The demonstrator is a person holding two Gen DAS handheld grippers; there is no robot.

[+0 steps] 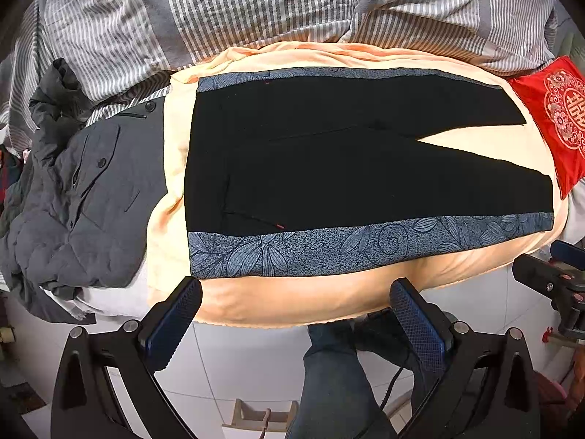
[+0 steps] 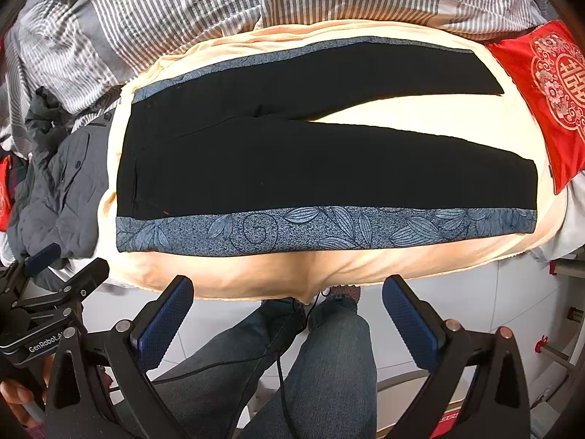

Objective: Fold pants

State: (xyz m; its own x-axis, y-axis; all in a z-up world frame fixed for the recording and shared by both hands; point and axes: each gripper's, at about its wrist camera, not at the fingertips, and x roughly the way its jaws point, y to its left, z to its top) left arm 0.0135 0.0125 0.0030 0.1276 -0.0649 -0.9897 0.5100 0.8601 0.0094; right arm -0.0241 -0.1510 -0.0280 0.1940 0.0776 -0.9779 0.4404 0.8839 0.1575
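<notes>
The black pants with blue leaf-print side bands (image 1: 329,168) lie flat and spread open on the peach blanket (image 1: 292,300), waistband toward the grey quilted jacket (image 1: 84,212), the 2 legs running away from it toward the red embroidered cushion (image 1: 559,120) and parted in a narrow V. I see no fold in them yet, so I judge the task to be at its very start: bringing 1 leg over the other and then folding along the length are both left to do. My left gripper (image 1: 296,307) hangs just off the near edge of the pants, over the blanket's front edge, its jaws wide apart with nothing between them. My right gripper (image 2: 289,303) hangs off that same near edge, jaws just as wide and empty. Neither touches the pants. Beyond the pants' far edge a grey and white striped duvet (image 1: 256,11) is bunched up
</notes>
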